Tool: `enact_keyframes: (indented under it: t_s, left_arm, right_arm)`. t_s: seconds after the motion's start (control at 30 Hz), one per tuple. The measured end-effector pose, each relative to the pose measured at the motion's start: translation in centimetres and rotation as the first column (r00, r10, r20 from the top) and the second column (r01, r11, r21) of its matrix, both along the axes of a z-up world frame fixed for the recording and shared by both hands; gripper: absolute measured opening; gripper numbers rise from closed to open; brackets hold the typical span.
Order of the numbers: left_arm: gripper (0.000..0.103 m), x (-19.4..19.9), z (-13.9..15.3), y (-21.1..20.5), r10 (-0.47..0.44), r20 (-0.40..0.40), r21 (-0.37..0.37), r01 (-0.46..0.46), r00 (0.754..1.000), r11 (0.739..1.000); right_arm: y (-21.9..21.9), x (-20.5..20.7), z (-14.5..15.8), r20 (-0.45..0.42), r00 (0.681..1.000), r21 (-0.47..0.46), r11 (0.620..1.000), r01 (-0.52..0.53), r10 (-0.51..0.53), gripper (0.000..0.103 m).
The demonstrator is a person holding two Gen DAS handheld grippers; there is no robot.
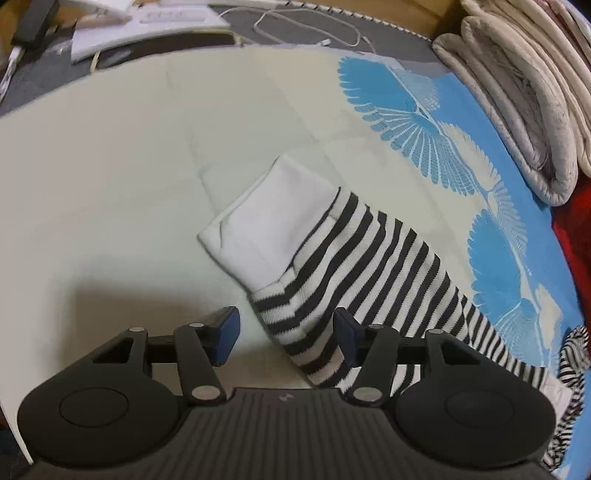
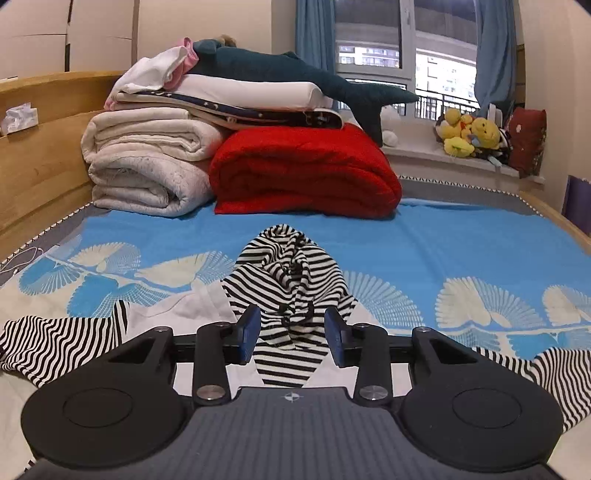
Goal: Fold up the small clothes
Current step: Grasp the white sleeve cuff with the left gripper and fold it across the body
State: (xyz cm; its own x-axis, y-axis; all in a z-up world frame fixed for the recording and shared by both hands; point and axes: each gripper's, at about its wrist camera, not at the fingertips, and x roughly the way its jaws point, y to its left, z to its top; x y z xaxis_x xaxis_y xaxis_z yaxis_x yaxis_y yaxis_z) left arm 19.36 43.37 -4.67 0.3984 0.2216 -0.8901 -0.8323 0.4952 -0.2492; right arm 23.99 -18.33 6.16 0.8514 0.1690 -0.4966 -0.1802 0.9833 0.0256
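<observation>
A small black-and-white striped garment lies on the bed. In the left wrist view its striped sleeve (image 1: 373, 273) with a white cuff (image 1: 269, 218) runs from the middle toward the lower right. My left gripper (image 1: 286, 341) is open, its jaws either side of the sleeve's lower edge, not closed on it. In the right wrist view the bunched striped hood part (image 2: 291, 273) rises just ahead of my right gripper (image 2: 293, 334), which is open with striped cloth between its jaws. Sleeves spread left (image 2: 55, 343) and right (image 2: 546, 373).
The bedsheet (image 2: 461, 240) is blue with white fan patterns, pale cream at the near part (image 1: 110, 184). Folded white quilts (image 2: 147, 166) and a red blanket (image 2: 306, 170) are stacked at the far end. A cable (image 1: 306, 26) and boxes lie beyond the sheet.
</observation>
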Motion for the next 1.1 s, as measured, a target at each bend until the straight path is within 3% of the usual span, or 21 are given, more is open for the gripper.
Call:
enact_keyframes:
  t_s: [0.03,0.07,0.17,0.27,0.4,0.53,0.6,0.67,0.73,0.8,0.83,0.87,0.9,0.93,1.0,1.03,1.1]
  left_arm:
    - [0.025,0.1,0.1,-0.1,-0.013,0.007,0.014,0.013,1.0,1.0]
    - [0.005,0.2,0.2,-0.4,-0.025,0.012,0.027,0.025,1.0,0.999]
    - [0.005,0.5,1.7,-2.3,-0.043,0.024,0.142,0.039,0.999,0.989]
    - [0.005,0.7,4.6,-6.1,-0.12,0.114,0.218,0.093,0.986,0.972]
    - [0.005,0.8,8.1,-13.2,-0.287,0.238,0.289,0.215,0.928,0.933]
    - [0.005,1.5,9.8,-21.5,-0.474,0.322,0.328,0.373,0.82,0.868]
    - [0.005,1.9,10.1,-25.5,-0.553,0.375,0.297,0.468,0.744,0.832]
    - [0.005,2.3,10.4,-29.9,-0.627,0.416,0.273,0.567,0.658,0.777]
    - [0.005,3.2,10.3,-34.0,-0.691,0.464,0.22,0.684,0.555,0.696]
    - [0.013,4.3,9.9,-37.2,-0.746,0.503,0.132,0.814,0.437,0.566]
    - [0.016,4.5,10.0,-38.0,-0.755,0.515,0.128,0.835,0.405,0.535]
    - [0.022,4.7,10.3,-38.2,-0.759,0.506,0.146,0.827,0.41,0.543]
    - [0.028,4.9,10.5,-37.9,-0.756,0.489,0.157,0.809,0.434,0.566]
    - [0.033,5.1,10.4,-37.2,-0.74,0.48,0.149,0.788,0.471,0.598]
    - [0.033,5.8,10.1,-35.0,-0.698,0.436,0.112,0.735,0.568,0.669]
    - [0.033,6.5,9.9,-34.0,-0.686,0.391,0.109,0.71,0.613,0.696]
    - [0.033,6.8,9.4,-32.4,-0.672,0.297,0.125,0.671,0.678,0.731]
  right_arm:
    - [-0.1,-0.1,0.0,0.0,1.0,0.004,1.0,0.005,-0.005,0.04]
    - [-0.2,-0.1,0.0,0.001,1.0,0.005,1.0,0.011,-0.011,0.04]
    - [-0.6,-0.4,-0.1,-0.001,1.0,0.005,1.0,0.029,-0.029,0.037]
    - [-1.3,-0.7,-0.2,-0.023,0.998,0.012,0.999,0.051,-0.05,0.023]
    - [-2.4,-1.6,-0.8,-0.048,0.995,0.031,0.995,0.09,-0.089,0.019]
    - [-3.5,-2.0,-1.6,-0.102,0.984,0.059,0.986,0.154,-0.148,0.019]
    - [-3.9,-2.2,-2.1,-0.139,0.976,0.081,0.981,0.179,-0.166,0.019]
    - [-4.2,-2.3,-2.7,-0.172,0.969,0.099,0.975,0.198,-0.179,0.019]
    - [-4.4,-2.3,-3.1,-0.197,0.962,0.105,0.971,0.215,-0.191,0.02]
    - [-4.5,-2.1,-3.4,-0.21,0.959,0.115,0.969,0.217,-0.19,0.02]
    - [-4.5,-2.0,-3.4,-0.207,0.96,0.115,0.97,0.216,-0.189,0.02]
    - [-4.4,-1.8,-3.5,-0.203,0.96,0.111,0.97,0.216,-0.19,0.02]
    - [-4.4,-1.6,-3.6,-0.205,0.96,0.108,0.97,0.218,-0.193,0.02]
    - [-4.5,-1.4,-3.6,-0.211,0.958,0.113,0.969,0.221,-0.194,0.02]
    - [-4.7,-0.7,-3.9,-0.236,0.952,0.14,0.963,0.229,-0.193,0.02]
    - [-4.8,-0.5,-4.0,-0.247,0.95,0.156,0.96,0.233,-0.191,0.02]
    - [-4.7,0.2,-4.4,-0.271,0.944,0.183,0.953,0.241,-0.187,0.02]
